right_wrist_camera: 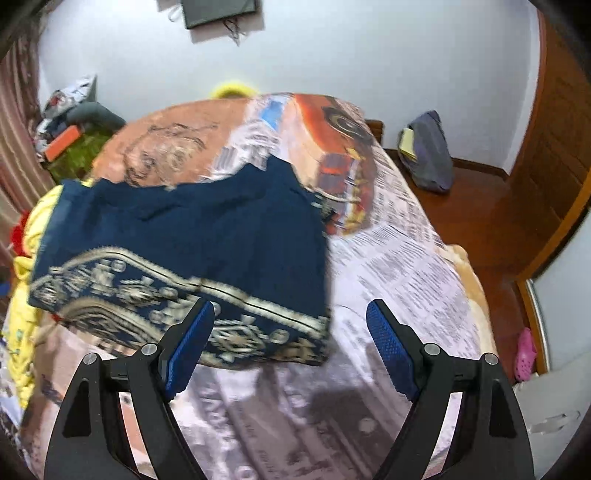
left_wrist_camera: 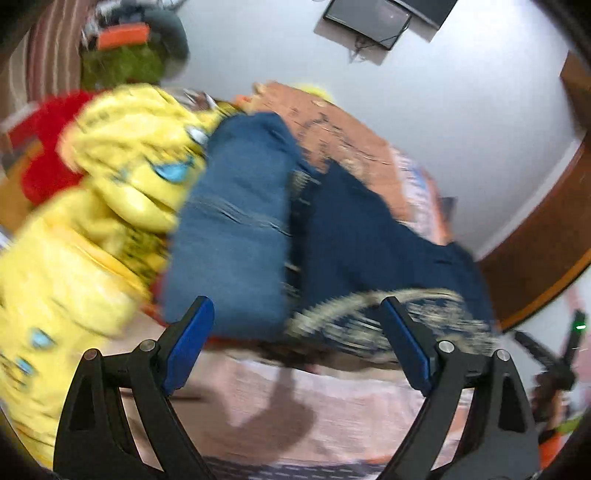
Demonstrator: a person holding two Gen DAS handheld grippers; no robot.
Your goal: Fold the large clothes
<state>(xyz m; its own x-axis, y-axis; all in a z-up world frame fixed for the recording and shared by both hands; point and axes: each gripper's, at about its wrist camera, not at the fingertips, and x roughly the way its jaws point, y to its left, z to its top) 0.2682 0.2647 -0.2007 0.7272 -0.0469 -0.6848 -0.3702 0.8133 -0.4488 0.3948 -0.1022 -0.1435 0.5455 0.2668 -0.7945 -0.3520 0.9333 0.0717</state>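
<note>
A dark navy garment (right_wrist_camera: 207,236) with a cream patterned border lies folded on the printed bedspread (right_wrist_camera: 399,258). In the left wrist view the same navy garment (left_wrist_camera: 369,236) sits beside a folded mid-blue garment (left_wrist_camera: 236,229), and a heap of yellow printed cloth (left_wrist_camera: 110,206) lies further left. My left gripper (left_wrist_camera: 297,312) hovers open just in front of the two blue pieces, nothing between its fingers. My right gripper (right_wrist_camera: 290,314) is open too, above the navy garment's near right corner, its left finger (right_wrist_camera: 188,347) over the patterned border without gripping it.
A red cloth (left_wrist_camera: 51,147) lies behind the yellow heap. Green bedding and an orange box (right_wrist_camera: 62,142) sit at the far left by a striped curtain. On the wooden floor to the right are a grey bag (right_wrist_camera: 428,155) and a pink clog (right_wrist_camera: 526,354). A dark screen (right_wrist_camera: 218,11) hangs on the wall.
</note>
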